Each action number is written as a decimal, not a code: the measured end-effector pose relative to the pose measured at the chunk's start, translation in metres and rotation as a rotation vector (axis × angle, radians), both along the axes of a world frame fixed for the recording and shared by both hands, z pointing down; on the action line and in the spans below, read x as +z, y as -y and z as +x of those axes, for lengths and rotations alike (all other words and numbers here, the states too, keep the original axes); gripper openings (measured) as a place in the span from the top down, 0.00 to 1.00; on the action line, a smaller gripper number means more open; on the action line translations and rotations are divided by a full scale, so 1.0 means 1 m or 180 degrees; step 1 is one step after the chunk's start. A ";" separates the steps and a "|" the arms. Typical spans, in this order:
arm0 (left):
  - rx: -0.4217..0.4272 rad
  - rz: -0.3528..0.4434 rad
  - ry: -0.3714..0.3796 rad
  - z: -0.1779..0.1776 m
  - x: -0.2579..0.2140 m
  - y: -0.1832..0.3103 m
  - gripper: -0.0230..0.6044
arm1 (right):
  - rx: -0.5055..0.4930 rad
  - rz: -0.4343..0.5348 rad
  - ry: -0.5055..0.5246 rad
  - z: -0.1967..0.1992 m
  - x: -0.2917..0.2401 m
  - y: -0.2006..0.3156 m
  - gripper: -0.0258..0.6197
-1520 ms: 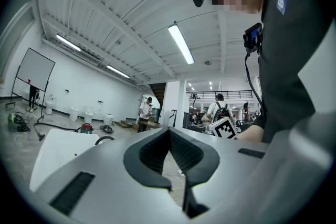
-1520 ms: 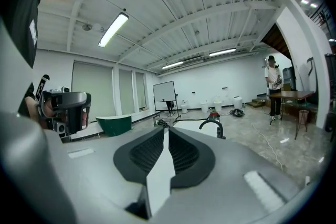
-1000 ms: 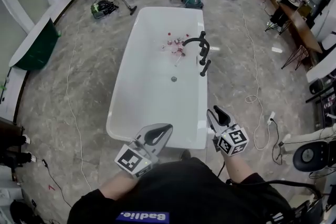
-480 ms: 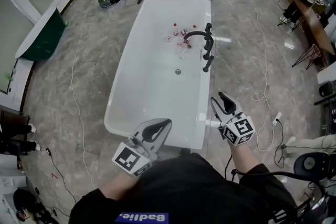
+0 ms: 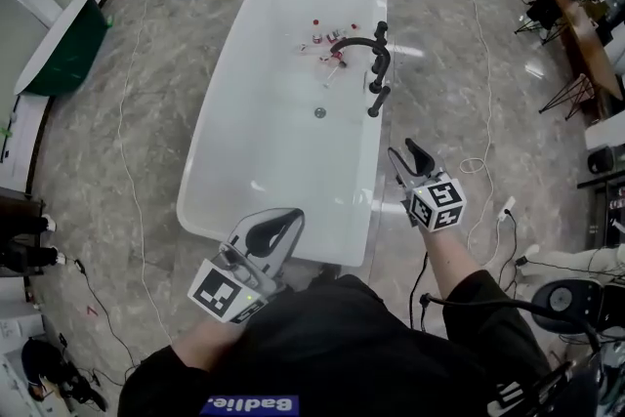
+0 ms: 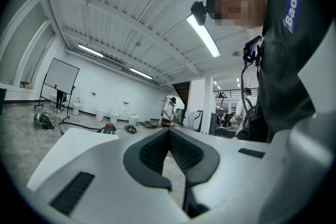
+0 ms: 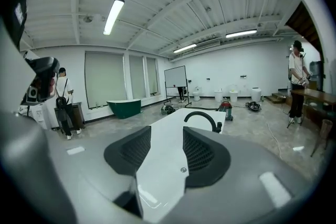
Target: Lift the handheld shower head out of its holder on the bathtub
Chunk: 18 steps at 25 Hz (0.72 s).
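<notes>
The handheld shower head (image 5: pixel 379 101) rests in its holder on the bathtub (image 5: pixel 210 161) rim, upper centre. The step is the approach. The right gripper (image 5: pixel 406 157) is below it and well apart, jaws opening and empty. The left gripper (image 5: pixel 281 228) is pressed together. Next I judge the right must reach the handle.

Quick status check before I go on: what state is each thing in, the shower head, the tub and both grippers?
handheld shower head: seated in its holder on the tub rim, untouched.
bathtub: no water visible; small bottles scattered at the far end.
left gripper: fingers together, empty.
right gripper: fingers opening, nothing between them, short of the shower head.
</notes>
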<state>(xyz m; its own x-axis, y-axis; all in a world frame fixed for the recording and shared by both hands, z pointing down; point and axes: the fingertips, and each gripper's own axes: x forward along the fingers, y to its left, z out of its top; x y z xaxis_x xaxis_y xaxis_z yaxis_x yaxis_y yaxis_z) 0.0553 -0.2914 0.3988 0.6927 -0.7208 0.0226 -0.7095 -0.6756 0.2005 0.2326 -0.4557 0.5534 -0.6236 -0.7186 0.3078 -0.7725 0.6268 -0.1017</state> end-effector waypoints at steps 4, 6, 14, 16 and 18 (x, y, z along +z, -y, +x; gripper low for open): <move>-0.0032 0.0014 -0.0036 0.004 0.000 0.006 0.97 | 0.0022 -0.0062 -0.0241 0.019 0.029 0.034 0.71; -0.0066 0.0002 -0.0060 0.004 0.003 0.008 0.97 | 0.0013 -0.0077 -0.0317 0.024 0.042 0.049 0.71; -0.0133 -0.0075 -0.0066 0.000 0.016 0.014 0.97 | 0.0093 -0.0326 -0.0410 0.020 0.091 0.117 0.69; -0.0141 -0.0103 -0.0046 0.000 0.021 0.017 0.97 | 0.0059 -0.0343 -0.0529 0.017 0.104 0.132 0.67; -0.0160 -0.0134 -0.0031 -0.002 0.027 0.020 0.97 | 0.0046 -0.0368 -0.0627 0.015 0.118 0.146 0.66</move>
<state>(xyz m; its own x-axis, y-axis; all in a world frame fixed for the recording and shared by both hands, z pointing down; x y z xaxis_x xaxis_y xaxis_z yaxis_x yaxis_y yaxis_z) 0.0535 -0.3110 0.4256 0.6561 -0.7532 0.0470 -0.7401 -0.6301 0.2350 0.2476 -0.6016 0.6713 -0.5332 -0.6799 0.5034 -0.7934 0.6084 -0.0186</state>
